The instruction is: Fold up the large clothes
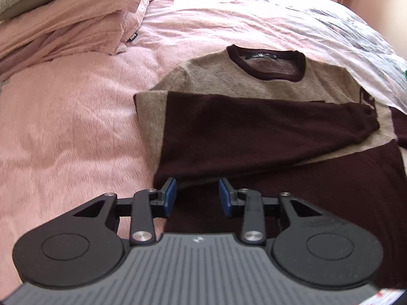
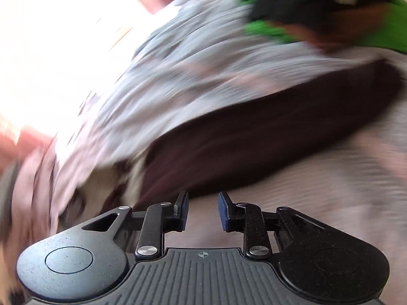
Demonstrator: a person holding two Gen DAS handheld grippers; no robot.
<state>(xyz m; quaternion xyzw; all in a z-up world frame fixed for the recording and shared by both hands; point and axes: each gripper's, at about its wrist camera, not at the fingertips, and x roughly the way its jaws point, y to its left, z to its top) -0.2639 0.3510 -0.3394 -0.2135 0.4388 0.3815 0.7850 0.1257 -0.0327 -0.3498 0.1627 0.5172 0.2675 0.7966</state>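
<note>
1. The task's thing, a beige and dark maroon knitted sweater with a maroon ribbed collar, lies flat on the pink crinkled bedspread, filling the centre and right of the left wrist view, collar toward the top of the frame.
2. Done, by the look of it: one maroon sleeve already lies folded across the chest, its cuff ending at the right of the frame.
3. The left gripper, at the lower centre of its view, hovers over the sweater's lower left part with its blue pads apart and nothing between them.
4. The right gripper shows in a heavily blurred view; its pads stand apart and empty over pink bedding, with a dark maroon stretch of the sweater just beyond them.
5. Left to do, I judge: the right-hand side and the other sleeve, which runs off the right edge of the frame, look unfolded, and the body has yet to be doubled up toward the collar.
6. A green and black item at the upper right of the right wrist view is too blurred to identify.
</note>
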